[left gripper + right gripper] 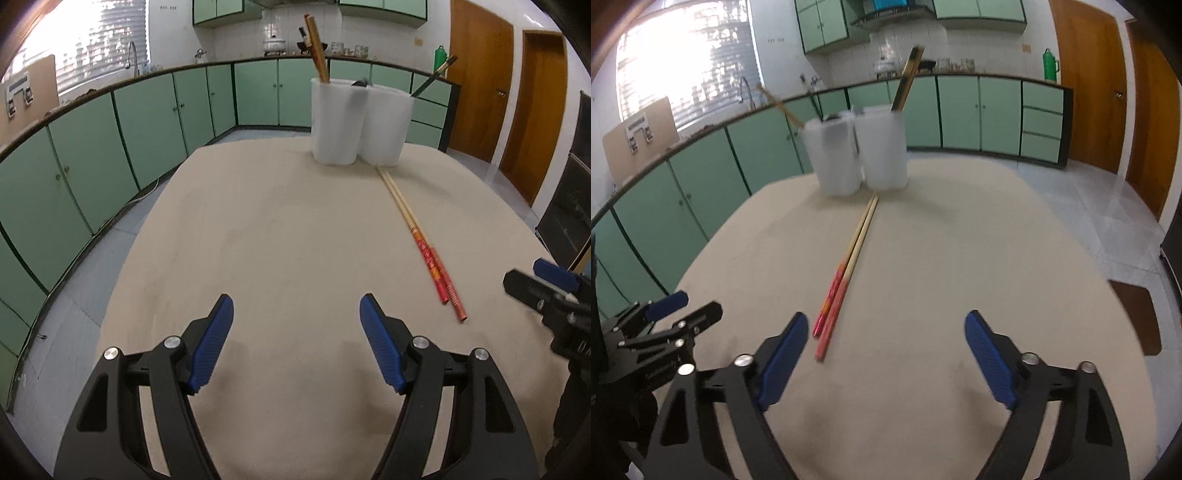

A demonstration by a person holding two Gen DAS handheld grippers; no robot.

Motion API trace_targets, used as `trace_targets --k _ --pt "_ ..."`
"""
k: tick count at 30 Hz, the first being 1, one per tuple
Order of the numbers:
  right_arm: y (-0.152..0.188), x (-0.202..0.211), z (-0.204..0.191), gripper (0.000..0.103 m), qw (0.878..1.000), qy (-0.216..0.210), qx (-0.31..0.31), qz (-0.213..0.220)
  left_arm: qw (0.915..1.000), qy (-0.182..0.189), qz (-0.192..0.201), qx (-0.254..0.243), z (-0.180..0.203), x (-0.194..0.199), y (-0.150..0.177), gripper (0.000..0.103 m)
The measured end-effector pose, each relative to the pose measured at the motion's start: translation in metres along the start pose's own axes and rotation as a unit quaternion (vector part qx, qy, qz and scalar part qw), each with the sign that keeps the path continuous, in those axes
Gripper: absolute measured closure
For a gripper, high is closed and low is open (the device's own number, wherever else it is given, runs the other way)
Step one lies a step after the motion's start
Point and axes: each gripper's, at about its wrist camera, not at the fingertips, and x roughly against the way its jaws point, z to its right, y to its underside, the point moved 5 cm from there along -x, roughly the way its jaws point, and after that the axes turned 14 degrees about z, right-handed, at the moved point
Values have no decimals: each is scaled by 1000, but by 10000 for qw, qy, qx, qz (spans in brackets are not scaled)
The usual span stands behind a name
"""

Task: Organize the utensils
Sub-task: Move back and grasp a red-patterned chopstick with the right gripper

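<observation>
A pair of wooden chopsticks with red ends (421, 240) lies on the beige table (280, 236), running from the white utensil holder (360, 123) toward the near right. The holder has two compartments; chopsticks (317, 48) stand in the left one and a dark utensil (432, 79) leans out of the right one. My left gripper (296, 325) is open and empty over the near table, left of the chopsticks. My right gripper (886, 343) is open and empty, with the red ends of the chopsticks (846, 273) just inside its left finger (783, 358). The holder (860, 151) stands beyond.
The right gripper shows at the right edge of the left wrist view (546, 295); the left gripper shows at the lower left of the right wrist view (661, 325). Green kitchen cabinets (147, 122) and wooden doors (480, 81) surround the table. A brown mat (1137, 317) lies on the floor.
</observation>
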Motion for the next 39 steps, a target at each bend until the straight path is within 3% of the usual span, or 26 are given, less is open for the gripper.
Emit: trace_targets --k 3,9,28,35,39 --pt "9 -3 -12 39 9997 -131 90 -176 10000 -22 -34 66 -2 -1 0 34" --pt "22 -11 -30 52 9985 -240 212 -441 9999 -61 -38 155 -4 -1 -3 33" --pt "22 -29 -37 73 9971 -31 346 -682 9997 -50 -168 143 -1 -10 1 32" --pt "23 -29 -38 96 9967 3 411 -706 9997 -36 -210 103 3 -13 3 32" --pt "22 -27 -29 97 9975 -30 209 -670 9997 24 -231 108 8 -14 3 32"
